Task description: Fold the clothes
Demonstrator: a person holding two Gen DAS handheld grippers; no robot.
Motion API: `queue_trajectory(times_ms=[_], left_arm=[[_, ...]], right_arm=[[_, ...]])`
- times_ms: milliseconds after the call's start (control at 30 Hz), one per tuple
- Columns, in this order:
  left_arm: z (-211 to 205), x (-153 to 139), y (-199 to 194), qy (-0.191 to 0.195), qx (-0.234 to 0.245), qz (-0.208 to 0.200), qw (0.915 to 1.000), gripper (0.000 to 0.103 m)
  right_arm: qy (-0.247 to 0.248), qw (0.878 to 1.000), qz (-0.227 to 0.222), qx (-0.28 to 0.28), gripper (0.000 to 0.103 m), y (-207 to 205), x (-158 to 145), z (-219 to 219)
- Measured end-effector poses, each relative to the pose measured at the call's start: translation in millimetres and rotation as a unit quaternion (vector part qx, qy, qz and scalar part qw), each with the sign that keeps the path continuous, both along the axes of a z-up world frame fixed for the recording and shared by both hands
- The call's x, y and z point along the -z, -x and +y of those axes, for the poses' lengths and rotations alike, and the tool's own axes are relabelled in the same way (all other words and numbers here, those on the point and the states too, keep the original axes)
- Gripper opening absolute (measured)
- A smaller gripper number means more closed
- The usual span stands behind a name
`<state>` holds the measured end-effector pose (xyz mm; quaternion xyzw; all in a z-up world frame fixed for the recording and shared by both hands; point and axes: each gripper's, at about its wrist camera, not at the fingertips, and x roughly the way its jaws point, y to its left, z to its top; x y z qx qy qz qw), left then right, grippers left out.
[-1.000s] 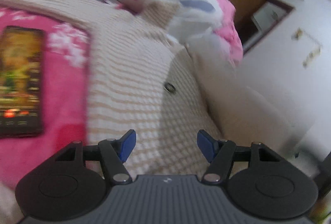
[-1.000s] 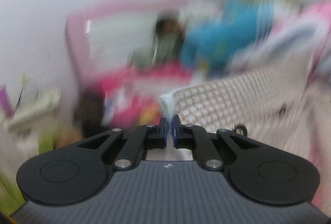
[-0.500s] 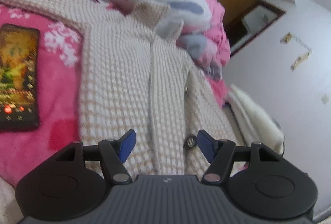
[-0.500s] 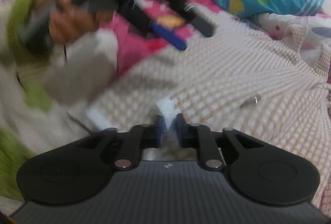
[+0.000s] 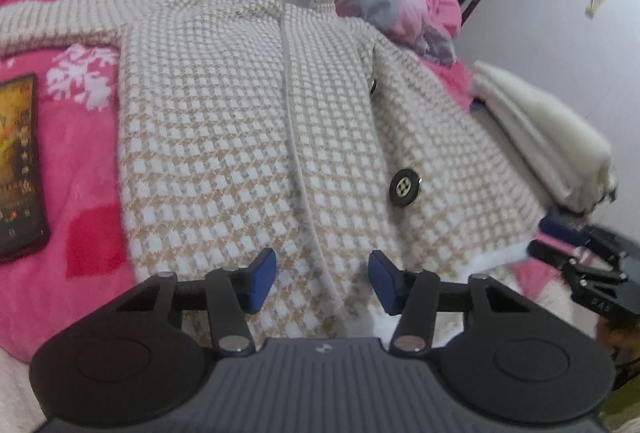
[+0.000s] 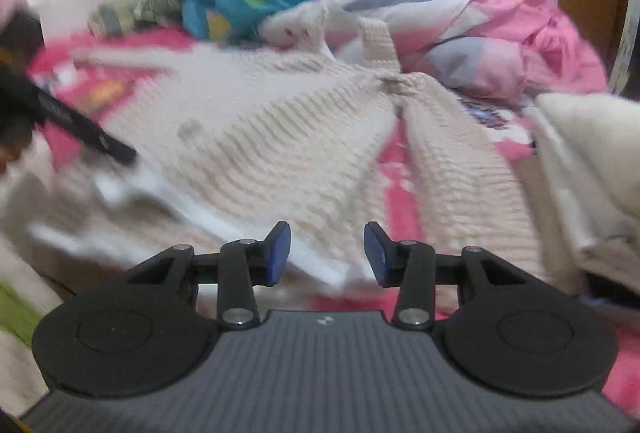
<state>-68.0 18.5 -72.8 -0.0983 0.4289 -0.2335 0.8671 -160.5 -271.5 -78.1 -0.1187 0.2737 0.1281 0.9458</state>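
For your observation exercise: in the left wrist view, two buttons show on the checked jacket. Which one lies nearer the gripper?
The large black button, low on the jacket, lies nearer the left gripper. The other button sits higher up, edge-on at the flap.

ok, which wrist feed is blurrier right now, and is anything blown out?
Right wrist view: motion blur smears the knit coat and bedding, only the right gripper is sharp. Left wrist view: coat weave and black button mostly crisp, edges soften. No blown-out glare in either; fisheye bends both.
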Motion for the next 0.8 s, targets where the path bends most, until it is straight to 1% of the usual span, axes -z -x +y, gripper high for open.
queue_trajectory(times_ms=[67, 167, 233, 300, 333, 400, 433, 467, 567, 633, 700, 800], left_arm=[[-5.8, -1.0, -0.2, -0.016, -0.006, -0.004, 0.9999, 0.047], [-8.8, -0.7, -0.7, -0.018, -0.024, -0.003, 0.9995, 0.041], [-9.2, -0.9, -0.8, -0.016, -0.032, -0.001, 0.9994, 0.04], [-9.5, -1.4, -0.8, -0.016, -0.036, 0.0, 0.9992, 0.04], [-9.4, -2.0, -0.3, -0.017, -0.037, 0.0, 0.9992, 0.04], [-9.5, -2.7, 0.0, -0.018, -0.036, 0.001, 0.9992, 0.04], [-9.8, -3.0, -0.2, -0.019, -0.034, 0.002, 0.9992, 0.04], [-10.0, -3.1, -1.3, -0.02, -0.032, 0.002, 0.9993, 0.042], [-11.1, -3.3, -3.7, -0.022, -0.027, 0.005, 0.9994, 0.045], [-12.4, -3.8, -4.7, -0.022, -0.025, 0.007, 0.9994, 0.048], [-12.8, -3.9, -6.0, -0.019, -0.025, 0.01, 0.9994, 0.049], [-13.4, -3.3, -6.6, -0.018, -0.03, 0.01, 0.9993, 0.049]], right_arm=[[0.022, 0.999, -0.006, -0.025, 0.04, 2.5, 4.7, 8.9], [0.05, 0.996, -0.029, -0.07, 0.04, 9.6, 9.1, 26.5], [0.072, 0.992, -0.042, -0.091, 0.04, 7.7, 14.5, 39.9], [0.094, 0.989, -0.041, -0.105, 0.038, 1.9, 21.5, 46.7], [0.117, 0.987, -0.04, -0.108, 0.038, 1.9, 26.4, 49.4], [0.159, 0.981, -0.052, -0.095, 0.038, 7.5, 32.5, 48.6], [0.158, 0.983, -0.054, -0.08, 0.038, 7.0, 32.2, 42.6], [0.145, 0.986, -0.053, -0.057, 0.038, 6.2, 29.2, 33.3], [0.092, 0.994, -0.052, -0.001, 0.038, 2.6, 23.2, 9.7], [0.094, 0.993, -0.061, 0.039, 0.037, 1.2, 24.8, 4.1], [0.08, 0.994, -0.062, 0.05, 0.037, 1.3, 27.2, -0.2], [0.065, 0.995, -0.074, 0.01, 0.036, 11.8, 28.5, 3.4]])
